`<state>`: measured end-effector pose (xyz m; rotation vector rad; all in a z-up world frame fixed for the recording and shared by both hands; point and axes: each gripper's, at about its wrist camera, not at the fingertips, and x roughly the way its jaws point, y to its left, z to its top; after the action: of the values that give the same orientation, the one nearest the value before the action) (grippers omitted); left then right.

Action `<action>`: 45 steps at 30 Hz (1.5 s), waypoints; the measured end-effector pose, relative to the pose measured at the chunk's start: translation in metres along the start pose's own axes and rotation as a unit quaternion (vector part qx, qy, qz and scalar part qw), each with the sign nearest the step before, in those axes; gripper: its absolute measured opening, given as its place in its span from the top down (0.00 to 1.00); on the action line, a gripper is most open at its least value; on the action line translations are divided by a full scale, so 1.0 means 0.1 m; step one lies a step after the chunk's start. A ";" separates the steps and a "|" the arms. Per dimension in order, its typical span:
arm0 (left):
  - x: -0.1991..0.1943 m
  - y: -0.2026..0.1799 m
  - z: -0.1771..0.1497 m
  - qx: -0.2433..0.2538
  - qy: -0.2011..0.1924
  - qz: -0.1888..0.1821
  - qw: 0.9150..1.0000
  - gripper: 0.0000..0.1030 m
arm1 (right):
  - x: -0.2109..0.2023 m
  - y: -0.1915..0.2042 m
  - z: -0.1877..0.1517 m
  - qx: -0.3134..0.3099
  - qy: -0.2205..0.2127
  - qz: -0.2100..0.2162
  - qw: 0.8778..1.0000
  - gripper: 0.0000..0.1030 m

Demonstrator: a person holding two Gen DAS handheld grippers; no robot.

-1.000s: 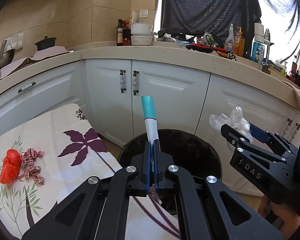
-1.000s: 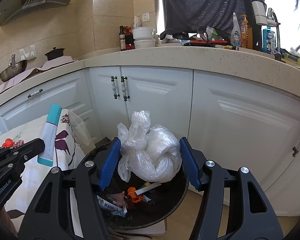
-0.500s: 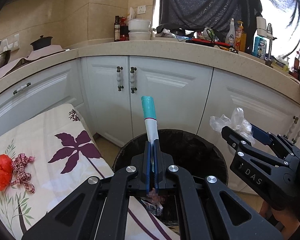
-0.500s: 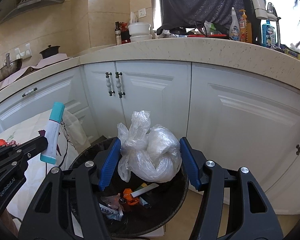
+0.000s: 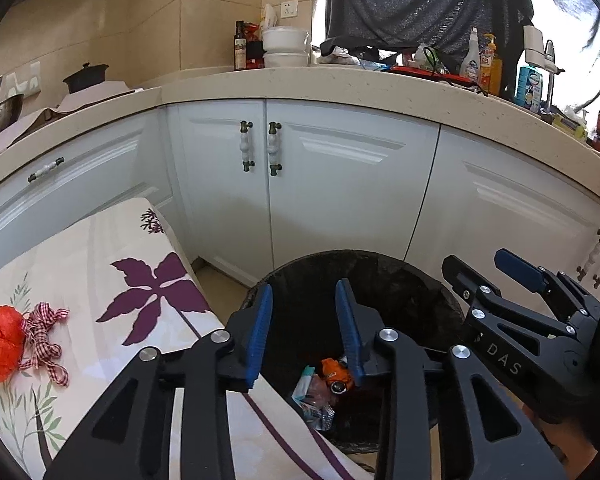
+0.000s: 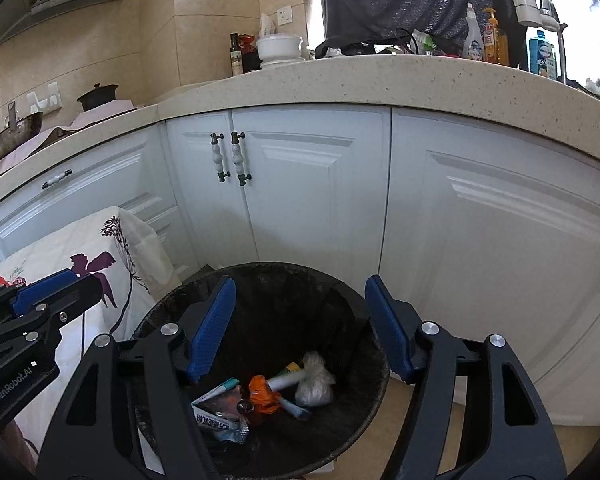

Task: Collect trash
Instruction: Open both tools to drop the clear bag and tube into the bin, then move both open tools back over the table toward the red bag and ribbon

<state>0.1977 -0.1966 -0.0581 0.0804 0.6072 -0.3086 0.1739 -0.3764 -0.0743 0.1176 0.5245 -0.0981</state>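
The black trash bin [image 6: 284,267] stands on the floor under both grippers. My left gripper [image 5: 303,304] is over its left rim, jaws opening, nothing between them. My right gripper [image 6: 300,292] is over the bin's middle, jaws also opening and empty. On the bin's floor lie a clear plastic bag [image 6: 315,385], a white tube with a teal end [image 6: 222,389], an orange piece [image 6: 263,394] and wrappers. The left wrist view shows the bin [image 5: 380,259], the tube [image 5: 305,380] and my right gripper [image 5: 476,260] over the right rim. My left gripper [image 6: 82,282] shows at the left edge.
A table with a flowered cloth [image 5: 100,264] is left of the bin. On it lie a red crumpled bag [image 5: 4,344] and a checked ribbon [image 5: 44,334]. White cabinets [image 6: 308,200] under a stone counter [image 6: 380,80] stand close behind the bin.
My left gripper has opened and the teal-capped tube has dropped into the bin. My right gripper has widened and the clear plastic bag has fallen into the bin too.
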 end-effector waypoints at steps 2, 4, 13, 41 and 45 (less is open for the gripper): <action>-0.02 0.02 0.00 -0.003 -0.001 0.002 1.000 0.61 | -0.02 0.02 0.01 0.000 -0.001 0.001 1.000 0.36; -0.05 0.06 0.01 -0.007 -0.004 0.004 1.000 0.55 | -0.05 0.04 0.02 0.001 -0.003 0.002 1.000 0.36; -0.28 0.37 -0.01 -0.034 -0.019 0.028 0.999 0.39 | -0.16 0.27 0.03 -0.004 -0.005 0.023 1.000 0.35; -1.08 2.10 -0.61 -0.128 -0.005 0.196 0.972 0.30 | -0.37 1.98 0.04 -0.077 0.010 0.164 0.983 0.35; -1.10 2.21 -0.65 -0.136 -0.002 0.202 0.970 0.30 | -0.33 2.18 0.04 -0.086 0.020 0.176 0.980 0.35</action>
<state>0.1444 0.0535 -0.0516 -0.0605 0.6096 0.1707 0.1747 -0.1594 -0.0356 0.0426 0.5423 0.2964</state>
